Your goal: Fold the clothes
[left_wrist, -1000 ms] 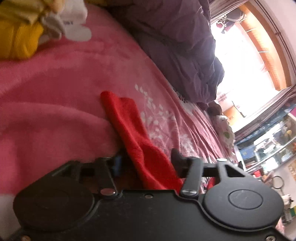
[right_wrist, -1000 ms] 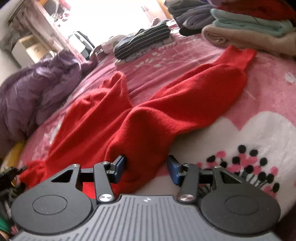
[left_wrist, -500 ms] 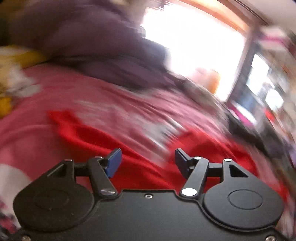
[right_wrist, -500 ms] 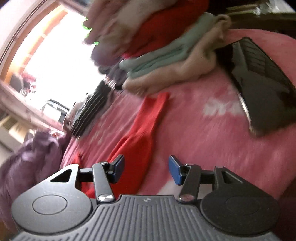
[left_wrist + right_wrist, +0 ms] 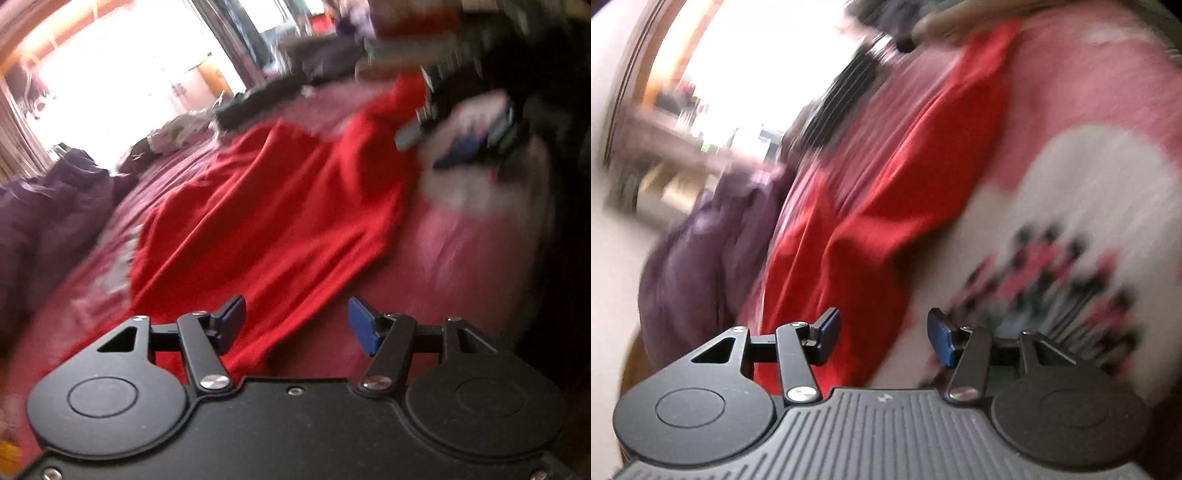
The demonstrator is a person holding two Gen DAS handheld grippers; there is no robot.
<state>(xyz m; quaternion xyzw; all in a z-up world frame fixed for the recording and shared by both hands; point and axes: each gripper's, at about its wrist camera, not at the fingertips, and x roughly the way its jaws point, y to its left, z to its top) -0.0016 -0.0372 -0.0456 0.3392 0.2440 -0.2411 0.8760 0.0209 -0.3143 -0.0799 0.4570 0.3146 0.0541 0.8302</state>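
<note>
While blur smears both views, still clear enough: soft, knit-looking red garment (image 5: 280, 206) spread long and loosely creased across a fuzzy pink bed cover (image 5: 454, 258), narrowing to a sleeve-like strip at the far end. Matte cloth, shallow folds running lengthwise, one edge rumpled near the lower left. Seen from the right wrist too, the red garment (image 5: 886, 192) lying diagonally over the pink bed cover (image 5: 1082, 81), beside a white patch printed with black and pink dots (image 5: 1071, 266). Crumpled purple bedding (image 5: 48, 214) heaped to the left, puffy and wrinkled; the same purple bedding (image 5: 701, 258) at the left of the right view. Dark striped folded clothes (image 5: 842, 96) further back, blurred. Bright window (image 5: 122, 81) behind, washed out.

Left gripper (image 5: 295, 323) tilted downward over the near hem of the garment, blue-padded jaws apart, nothing pressed between them, cloth lying below the gap. Right gripper (image 5: 882, 334) likewise angled down at the garment's edge, jaws released and empty; red cloth behind the left pad, white patch behind the right. From the left view, blurred right gripper (image 5: 461, 147) at the far right of the bed, just beside the garment's narrow end.
</note>
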